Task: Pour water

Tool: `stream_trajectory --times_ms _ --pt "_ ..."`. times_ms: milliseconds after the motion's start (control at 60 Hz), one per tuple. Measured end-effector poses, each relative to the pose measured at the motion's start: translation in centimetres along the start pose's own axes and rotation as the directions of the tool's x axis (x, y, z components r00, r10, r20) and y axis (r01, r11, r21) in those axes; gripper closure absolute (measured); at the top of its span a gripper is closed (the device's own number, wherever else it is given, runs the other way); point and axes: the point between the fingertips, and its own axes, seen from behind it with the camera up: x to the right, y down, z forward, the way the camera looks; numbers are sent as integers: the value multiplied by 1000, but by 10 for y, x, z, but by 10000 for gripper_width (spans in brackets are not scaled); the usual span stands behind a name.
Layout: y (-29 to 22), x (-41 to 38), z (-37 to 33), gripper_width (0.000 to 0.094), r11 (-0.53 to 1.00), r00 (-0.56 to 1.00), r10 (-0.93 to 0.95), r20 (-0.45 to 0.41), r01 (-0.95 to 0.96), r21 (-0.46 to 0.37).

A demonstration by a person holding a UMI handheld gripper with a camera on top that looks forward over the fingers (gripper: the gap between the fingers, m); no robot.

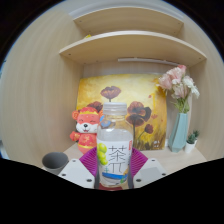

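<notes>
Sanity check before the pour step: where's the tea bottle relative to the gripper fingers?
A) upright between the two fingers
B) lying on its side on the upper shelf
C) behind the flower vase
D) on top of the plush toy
A: the bottle stands upright between the gripper fingers, in front of the plush toy.

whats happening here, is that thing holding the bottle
A hand-held gripper has a clear plastic tea bottle with a white and green label between its two pink-padded fingers, which sit close against its sides; whether they press on it cannot be told. The bottle is upright, cap on, so no pouring has begun. Beyond it are a red and orange plush toy, a blue vase of pink and white flowers, a flower painting and wooden shelves.
</notes>
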Motion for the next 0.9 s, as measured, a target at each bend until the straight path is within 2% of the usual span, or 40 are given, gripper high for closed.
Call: stream_trajectory --times_ms 250,283,533,567,683,717,767,833,900 --pt "70 -6 9 548 997 999 29 13 -28 -77" --pt "68 -5 7 548 998 1000 13 18 -12 -54" --pt "70 -5 6 539 998 1000 -22 -15 22 -53" --pt "71 -5 6 476 998 1000 -20 -19 19 -56" --pt "74 -5 5 390 996 999 -39 -27 37 -79" --pt "80 -4 5 360 993 999 -37 -33 33 -109" --pt "90 -2 0 268 986 999 -22 -41 15 -165" --pt "97 -3 -8 161 980 999 18 -43 -26 -199" --pt "100 -5 -21 138 974 998 56 -40 -64 -216"
